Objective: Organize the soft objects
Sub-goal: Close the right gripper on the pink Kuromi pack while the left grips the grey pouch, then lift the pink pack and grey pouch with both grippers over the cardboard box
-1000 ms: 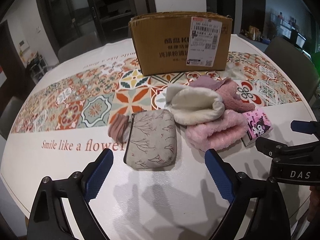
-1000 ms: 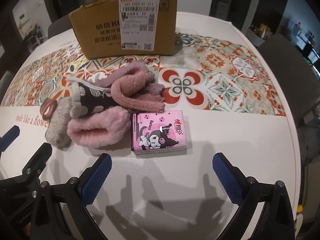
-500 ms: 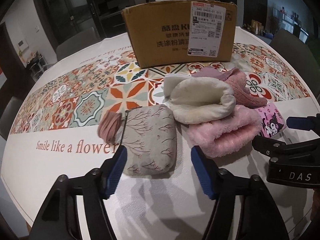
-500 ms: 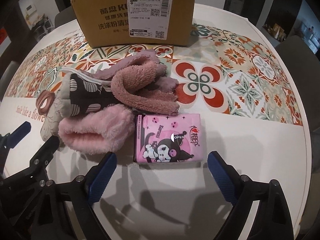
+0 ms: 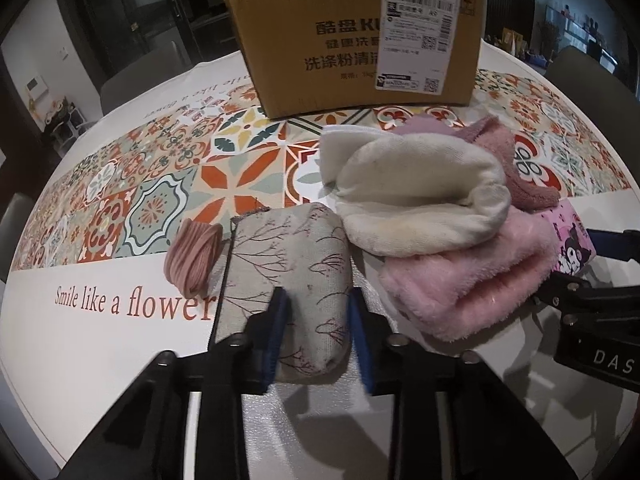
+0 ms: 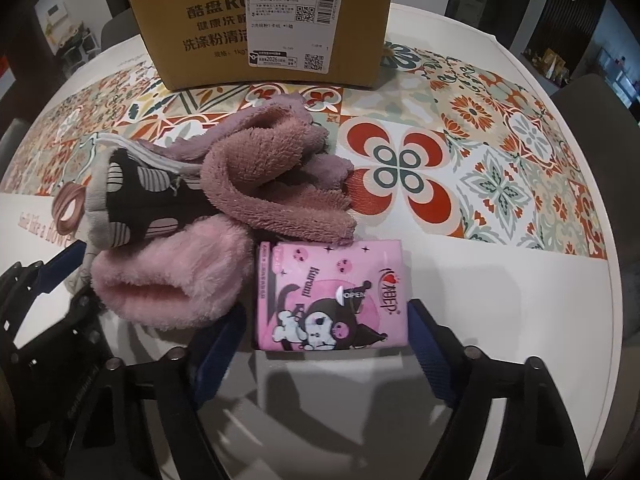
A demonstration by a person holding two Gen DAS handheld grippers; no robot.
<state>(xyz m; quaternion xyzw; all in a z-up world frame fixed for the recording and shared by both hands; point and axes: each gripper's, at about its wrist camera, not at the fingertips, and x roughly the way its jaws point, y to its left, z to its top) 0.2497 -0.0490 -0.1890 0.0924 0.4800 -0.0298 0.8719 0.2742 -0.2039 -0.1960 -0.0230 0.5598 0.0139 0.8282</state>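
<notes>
Left wrist view: patterned tablecloth under cardboard box; dark room behind.

Round table (tile-print cloth): cardboard box, pouch, tissue pack.

The worktop's cloth carries the red line "Smile like a flower" at the lower left of the left wrist view; the same line runs reversed along its far edge, too small to read fully. The cardboard box at the top bears "酷盘 KU", cut off by its label, and "洗涤粉清" below. Its white shipping label shows barcodes, QR codes, "观湖壹号", "A9" and "2026". The pink tissue pack reads "Kuromi" and "OPEN". At the right edge of the left wrist view, the right gripper bears "DAS".
</notes>
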